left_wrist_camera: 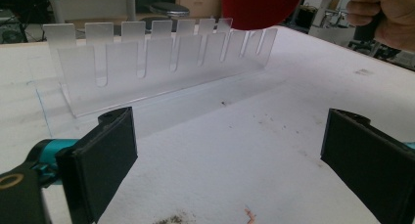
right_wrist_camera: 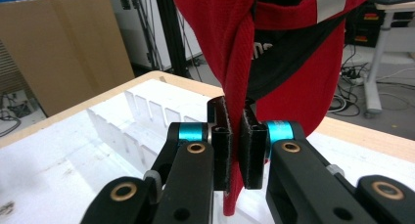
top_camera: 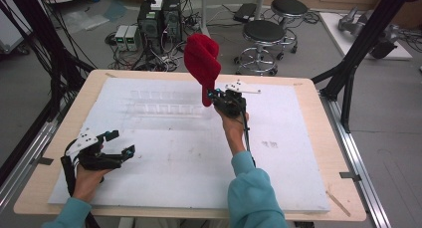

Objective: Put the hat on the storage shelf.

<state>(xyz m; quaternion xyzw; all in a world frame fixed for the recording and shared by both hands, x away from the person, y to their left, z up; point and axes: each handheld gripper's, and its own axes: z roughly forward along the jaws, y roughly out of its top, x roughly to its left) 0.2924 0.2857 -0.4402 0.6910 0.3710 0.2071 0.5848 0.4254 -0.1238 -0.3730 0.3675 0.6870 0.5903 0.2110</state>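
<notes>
One red cap [top_camera: 201, 58] hangs upward from my right tool [top_camera: 215, 94], clenched on its edge, above the clear slotted rack [top_camera: 164, 106] near the desk's far edge. My left tool [top_camera: 121, 143], released, waits well apart at the near left corner.

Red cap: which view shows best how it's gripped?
The right gripper view: the right gripper has its jaws shut on a fold of the red cap, close up. The high view shows the whole cap held above the table. The left gripper view catches just its lower edge.
</notes>
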